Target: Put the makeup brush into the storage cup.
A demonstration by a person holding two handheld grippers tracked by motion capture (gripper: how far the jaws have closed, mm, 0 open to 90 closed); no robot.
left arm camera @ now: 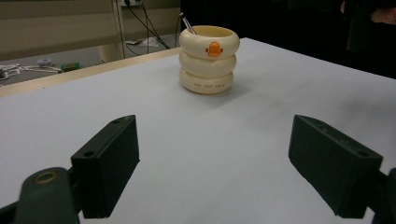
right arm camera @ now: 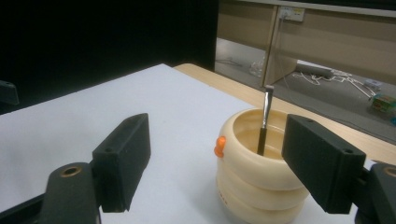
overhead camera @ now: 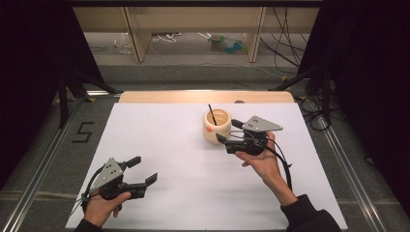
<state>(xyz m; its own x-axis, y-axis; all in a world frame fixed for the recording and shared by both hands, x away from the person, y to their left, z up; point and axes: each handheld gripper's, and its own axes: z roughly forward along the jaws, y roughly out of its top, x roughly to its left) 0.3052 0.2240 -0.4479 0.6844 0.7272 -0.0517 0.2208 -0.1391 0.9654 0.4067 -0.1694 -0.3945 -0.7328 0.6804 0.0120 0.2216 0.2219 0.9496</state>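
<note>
Cream ringed cup point(overhead camera: 216, 126), orange mark, lettering unreadable, holds pen point(right arm camera: 264, 122); left tool point(overhead camera: 144, 170), right tool point(overhead camera: 228, 130) wide open, empty.

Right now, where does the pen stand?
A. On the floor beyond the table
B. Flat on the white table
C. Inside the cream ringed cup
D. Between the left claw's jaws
C: the dark pen stands leaning inside the cream cup, its top rising above the rim.
</note>
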